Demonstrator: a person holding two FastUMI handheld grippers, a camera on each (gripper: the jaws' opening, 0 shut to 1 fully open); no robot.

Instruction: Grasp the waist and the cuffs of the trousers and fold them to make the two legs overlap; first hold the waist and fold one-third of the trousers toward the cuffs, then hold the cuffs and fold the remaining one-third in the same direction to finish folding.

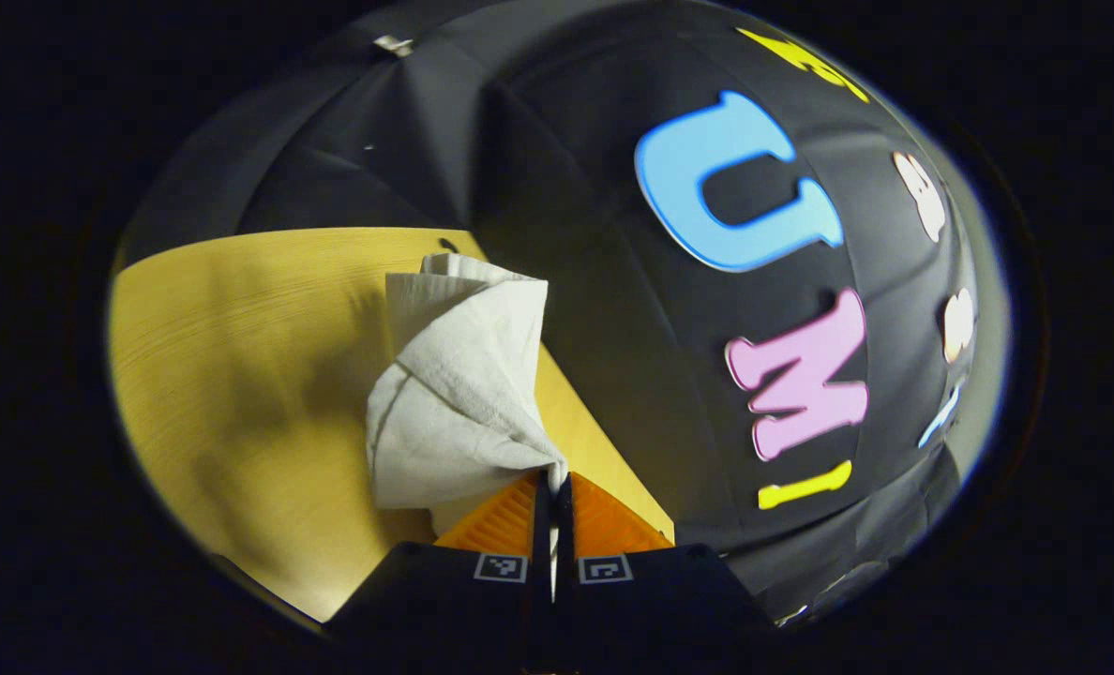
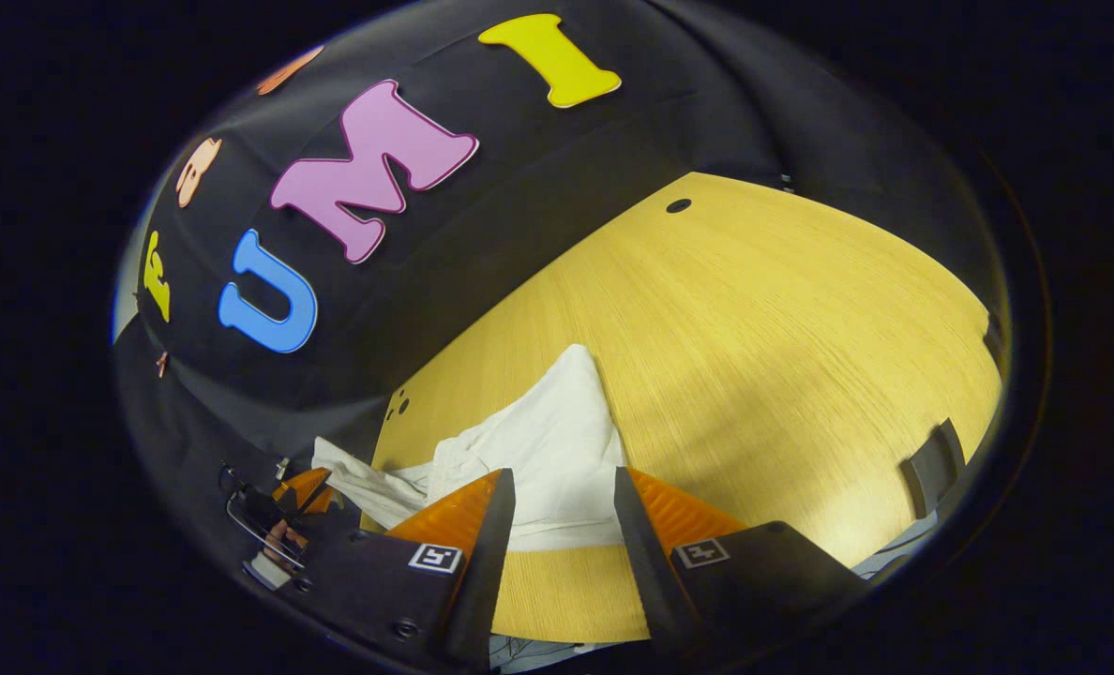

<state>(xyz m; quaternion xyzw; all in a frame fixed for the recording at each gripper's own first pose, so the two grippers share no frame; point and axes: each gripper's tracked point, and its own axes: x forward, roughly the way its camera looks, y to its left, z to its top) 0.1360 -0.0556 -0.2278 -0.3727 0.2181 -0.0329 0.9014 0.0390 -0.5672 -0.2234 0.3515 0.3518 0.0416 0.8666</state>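
Two sides of the surface (image 2: 763, 319) matter to me here: its far edge runs right under the black cloth wall (image 2: 482, 244), while the whole right stretch lies bare, pale yellow wood grain with room to move. In the left gripper view the left tongs (image 1: 553, 483) are clenched on a bunched fold of the trousers (image 1: 459, 394), and the cloth hangs from them in a drooping, pointed bundle above the surface, close to the wall edge. The fabric is off-white, soft, finely crinkled, with a seam showing. In the right gripper view my right tongs (image 2: 562, 492) stand released, fingers wide apart, with the trousers lying crumpled on the surface between and just beyond them, rising to a peak. Farther left I see the other gripper gripping the cloth's trailing end.
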